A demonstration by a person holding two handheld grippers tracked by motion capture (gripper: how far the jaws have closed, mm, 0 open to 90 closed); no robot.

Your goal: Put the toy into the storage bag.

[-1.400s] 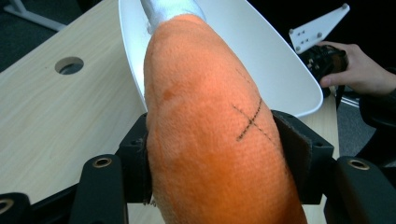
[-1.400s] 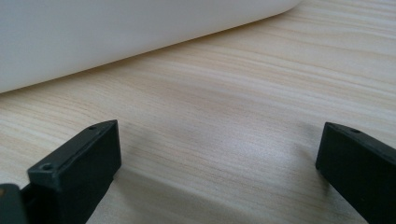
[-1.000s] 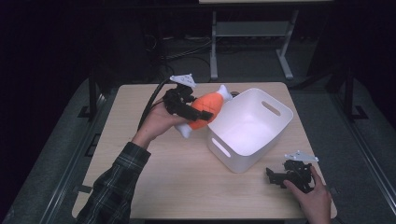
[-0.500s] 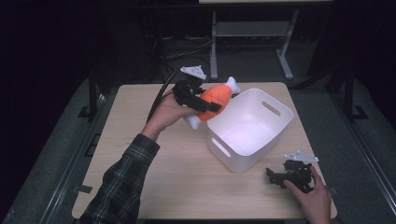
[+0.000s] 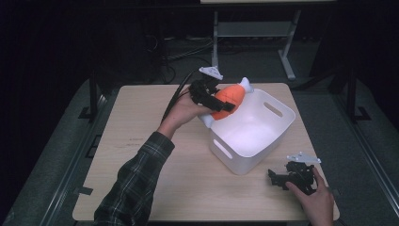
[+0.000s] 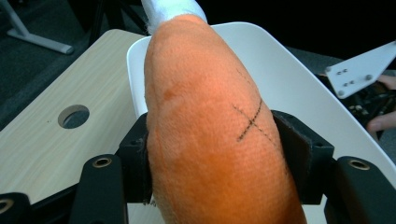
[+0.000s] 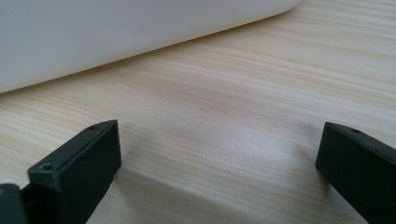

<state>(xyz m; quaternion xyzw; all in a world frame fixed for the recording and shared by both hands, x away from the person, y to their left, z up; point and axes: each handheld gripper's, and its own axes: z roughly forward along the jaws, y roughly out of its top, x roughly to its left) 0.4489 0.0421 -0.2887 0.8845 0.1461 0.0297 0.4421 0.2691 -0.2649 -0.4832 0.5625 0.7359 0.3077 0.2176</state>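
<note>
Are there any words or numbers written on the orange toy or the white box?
"X": a stitched dark cross on the orange plush toy, a mark, perhaps not a letter.
No words, labels or numbers on the white bin, the wooden table, the left gripper or the right gripper.

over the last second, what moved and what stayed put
The left gripper, shut on the orange plush toy, carried it up and over toward the white bin, so the toy now hangs above the bin's near-left rim. The bin, the table and the open right gripper resting at the table's corner kept their places.
</note>
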